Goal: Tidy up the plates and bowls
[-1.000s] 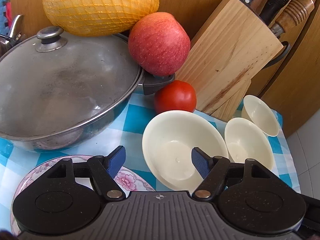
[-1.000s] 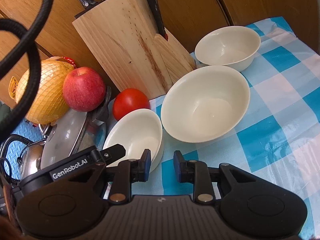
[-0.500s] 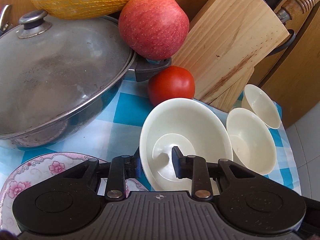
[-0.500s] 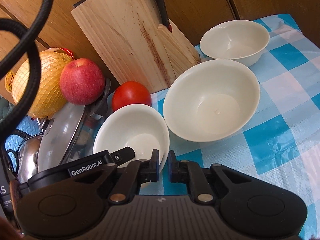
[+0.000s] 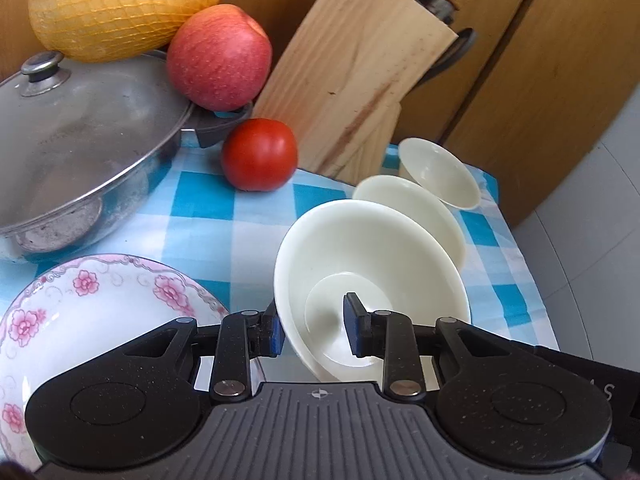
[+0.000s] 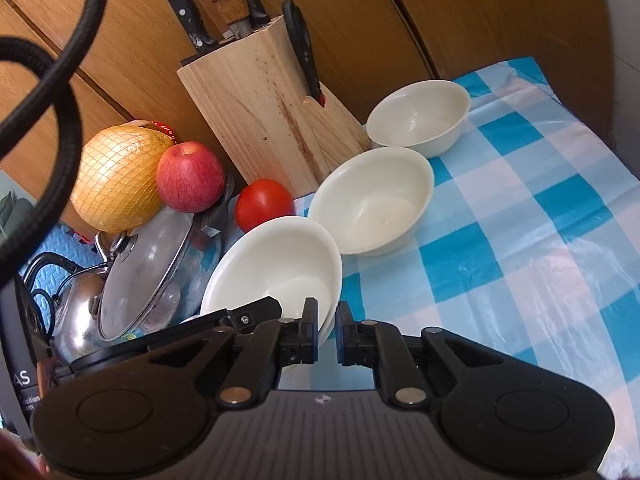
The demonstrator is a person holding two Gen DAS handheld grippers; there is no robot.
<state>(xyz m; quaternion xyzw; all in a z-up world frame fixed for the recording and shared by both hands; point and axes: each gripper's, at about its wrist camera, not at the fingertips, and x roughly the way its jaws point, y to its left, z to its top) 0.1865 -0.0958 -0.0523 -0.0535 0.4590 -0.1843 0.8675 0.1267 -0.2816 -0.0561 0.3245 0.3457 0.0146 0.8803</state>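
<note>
Your left tongs point(image 5: 312, 330) pinch the near bowl point(image 5: 372, 276), tilted above the counter point(image 5: 224, 236); level it before nesting into the middle bowl point(image 6: 372, 200). Right tongs point(image 6: 328, 330) nearly closed, empty.

Brightness: daylight, bright and even in both views.
Source: cannot tell exactly; soft shine on the tablecloth point(image 6: 540, 240) at the right of the right wrist view.
Glare: pale sheen on the pot lid point(image 5: 80, 120) and inside the near bowl point(image 5: 372, 272).
Shadows: soft, under the tomato point(image 5: 259, 155).
Distortion: strong fisheye; the knife block point(image 6: 264, 120) leans, corners go dark.
Blur: black cable point(image 6: 52, 92) out of focus.
</note>
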